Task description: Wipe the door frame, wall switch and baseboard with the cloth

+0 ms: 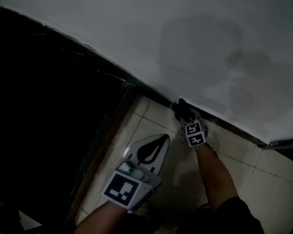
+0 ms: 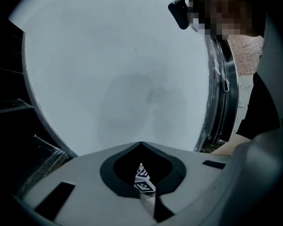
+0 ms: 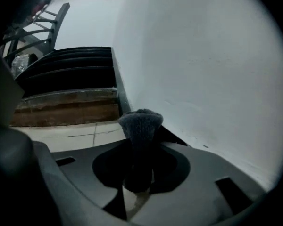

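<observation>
My right gripper (image 1: 183, 112) is low at the foot of the white wall (image 1: 136, 28), shut on a dark grey cloth (image 3: 140, 125). The bunched cloth sticks out past the jaws and presses against the dark baseboard (image 1: 224, 123), close to the door frame (image 1: 107, 126). In the right gripper view the gripper (image 3: 140, 147) points along the baseboard (image 3: 117, 84) toward the frame (image 3: 66, 102). My left gripper (image 1: 161, 138) hovers over the floor tiles beside it, shut and holding nothing. Its jaws (image 2: 141, 145) face the wall. No wall switch is in view.
Pale floor tiles (image 1: 151, 126) run along the wall. The doorway (image 1: 44, 106) at the left is dark. Faint darker patches (image 1: 205, 48) mark the wall above the baseboard. A metal frame (image 3: 47, 18) stands beyond the doorway.
</observation>
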The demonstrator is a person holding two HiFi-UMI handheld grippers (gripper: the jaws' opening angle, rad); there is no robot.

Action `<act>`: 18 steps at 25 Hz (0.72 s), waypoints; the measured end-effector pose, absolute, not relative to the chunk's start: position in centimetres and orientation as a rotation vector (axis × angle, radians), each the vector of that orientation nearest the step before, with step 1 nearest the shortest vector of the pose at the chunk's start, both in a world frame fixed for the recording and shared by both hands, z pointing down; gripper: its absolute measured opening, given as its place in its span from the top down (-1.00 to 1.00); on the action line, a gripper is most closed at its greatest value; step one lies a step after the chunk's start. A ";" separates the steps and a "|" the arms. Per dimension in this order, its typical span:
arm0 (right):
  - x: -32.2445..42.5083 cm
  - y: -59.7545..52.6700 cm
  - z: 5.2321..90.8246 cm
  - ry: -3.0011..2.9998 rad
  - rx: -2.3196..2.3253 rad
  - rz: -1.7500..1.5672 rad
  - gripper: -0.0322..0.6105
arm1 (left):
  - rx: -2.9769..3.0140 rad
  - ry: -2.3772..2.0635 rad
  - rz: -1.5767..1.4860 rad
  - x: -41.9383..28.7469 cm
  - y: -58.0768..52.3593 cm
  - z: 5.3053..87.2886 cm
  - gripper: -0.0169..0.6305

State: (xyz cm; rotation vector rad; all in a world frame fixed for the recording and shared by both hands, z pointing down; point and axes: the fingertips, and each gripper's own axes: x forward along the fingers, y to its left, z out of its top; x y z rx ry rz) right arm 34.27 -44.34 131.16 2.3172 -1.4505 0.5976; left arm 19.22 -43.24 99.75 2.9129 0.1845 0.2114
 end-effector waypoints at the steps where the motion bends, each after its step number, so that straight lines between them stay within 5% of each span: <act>1: 34.9 -43.9 131.2 -1.408 2.356 0.610 0.62 | 2.916 0.199 0.213 19.3 -42.9 99.9 0.94; 18: 37.1 -33.0 131.2 -1.175 2.480 0.718 0.62 | 2.899 0.438 0.267 23.7 -34.5 101.5 0.94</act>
